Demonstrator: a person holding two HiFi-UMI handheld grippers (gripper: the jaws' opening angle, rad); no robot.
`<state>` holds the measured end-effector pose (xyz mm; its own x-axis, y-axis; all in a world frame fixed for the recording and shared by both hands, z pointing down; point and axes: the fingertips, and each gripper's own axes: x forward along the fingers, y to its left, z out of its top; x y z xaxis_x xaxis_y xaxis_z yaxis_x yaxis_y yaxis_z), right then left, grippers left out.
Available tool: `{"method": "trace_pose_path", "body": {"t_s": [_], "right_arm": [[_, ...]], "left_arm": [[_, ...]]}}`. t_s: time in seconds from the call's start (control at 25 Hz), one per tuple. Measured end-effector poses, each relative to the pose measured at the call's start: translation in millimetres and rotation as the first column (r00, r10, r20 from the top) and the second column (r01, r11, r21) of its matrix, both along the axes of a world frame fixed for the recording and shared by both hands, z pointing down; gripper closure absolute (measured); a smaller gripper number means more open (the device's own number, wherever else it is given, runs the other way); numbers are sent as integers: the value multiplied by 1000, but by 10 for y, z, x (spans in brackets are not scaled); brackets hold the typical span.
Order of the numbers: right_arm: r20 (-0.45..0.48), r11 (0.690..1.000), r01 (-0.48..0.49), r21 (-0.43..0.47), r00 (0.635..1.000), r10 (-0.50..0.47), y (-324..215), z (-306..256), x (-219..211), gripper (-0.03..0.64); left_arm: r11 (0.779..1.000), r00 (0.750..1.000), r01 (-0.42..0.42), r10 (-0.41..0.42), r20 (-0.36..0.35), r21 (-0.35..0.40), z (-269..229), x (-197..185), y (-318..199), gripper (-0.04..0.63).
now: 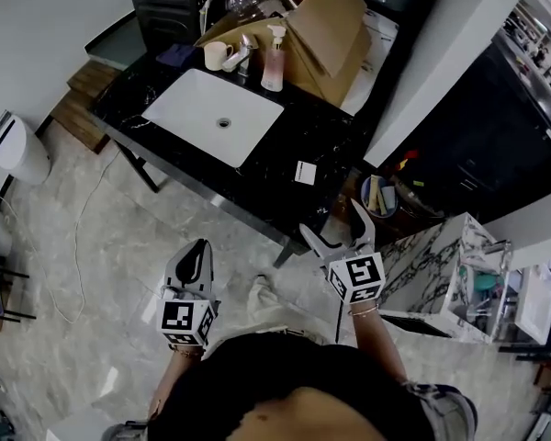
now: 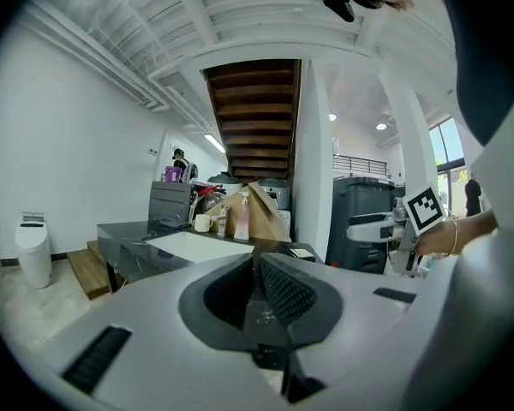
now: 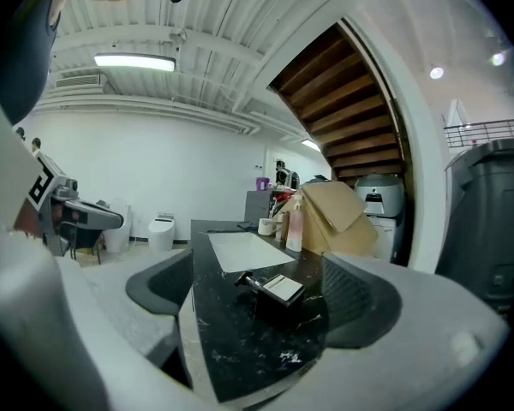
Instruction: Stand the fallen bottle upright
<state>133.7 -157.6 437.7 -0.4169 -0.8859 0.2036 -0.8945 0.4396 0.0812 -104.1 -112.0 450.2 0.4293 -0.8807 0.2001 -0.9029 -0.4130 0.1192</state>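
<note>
The fallen bottle (image 1: 305, 172), small and dark with a white label, lies on its side on the black marble counter (image 1: 335, 136) near its front right corner. In the right gripper view this bottle (image 3: 271, 288) lies just ahead between the jaws, pump head pointing left. My right gripper (image 1: 335, 223) is open, held just short of the counter's front edge, touching nothing. My left gripper (image 1: 198, 251) is shut and empty, lower left over the floor. Its jaws meet in the left gripper view (image 2: 257, 265).
A white sink (image 1: 214, 114) is set into the counter. Behind it stand a pink pump bottle (image 1: 273, 60), a cup (image 1: 218, 55), a faucet (image 1: 245, 53) and a cardboard box (image 1: 326, 30). A toilet (image 1: 18, 150) stands left; a marble-faced cabinet (image 1: 450, 265) right.
</note>
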Motion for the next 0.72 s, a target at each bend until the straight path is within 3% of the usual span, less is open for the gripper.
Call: {"method": "trace_pose_path", "body": {"t_s": [0.12, 0.2, 0.32, 0.4, 0.56, 0.64, 0.72], "right_arm": [[-82, 996, 85, -33, 993, -88, -387, 71, -30, 167], [-148, 986, 155, -67, 975, -164, -608, 132, -69, 167], [-250, 947, 282, -157, 916, -314, -884, 253, -185, 167], [-325, 902, 355, -247, 847, -422, -1027, 363, -288, 167], [-451, 797, 451, -402, 660, -601, -1291, 555, -497, 169], [-451, 736, 464, -492, 587, -672, -1385, 678, -582, 173], [-426, 675, 440, -592, 541, -725, -1486, 808, -644, 201]], "left_arm": [[1000, 1000, 18, -18, -2, -5, 15, 27, -355, 591], [999, 999, 41, -41, 1, 34, -31, 8, -580, 591], [994, 996, 90, -89, -10, 66, -47, -59, -824, 591], [992, 993, 118, -117, -12, 54, 11, -122, -909, 591], [988, 988, 152, -152, 5, 31, 107, -271, -968, 591], [985, 985, 170, -170, 5, 10, 174, -354, -960, 591], [982, 982, 187, -187, -4, -18, 244, -426, -959, 591]]}}
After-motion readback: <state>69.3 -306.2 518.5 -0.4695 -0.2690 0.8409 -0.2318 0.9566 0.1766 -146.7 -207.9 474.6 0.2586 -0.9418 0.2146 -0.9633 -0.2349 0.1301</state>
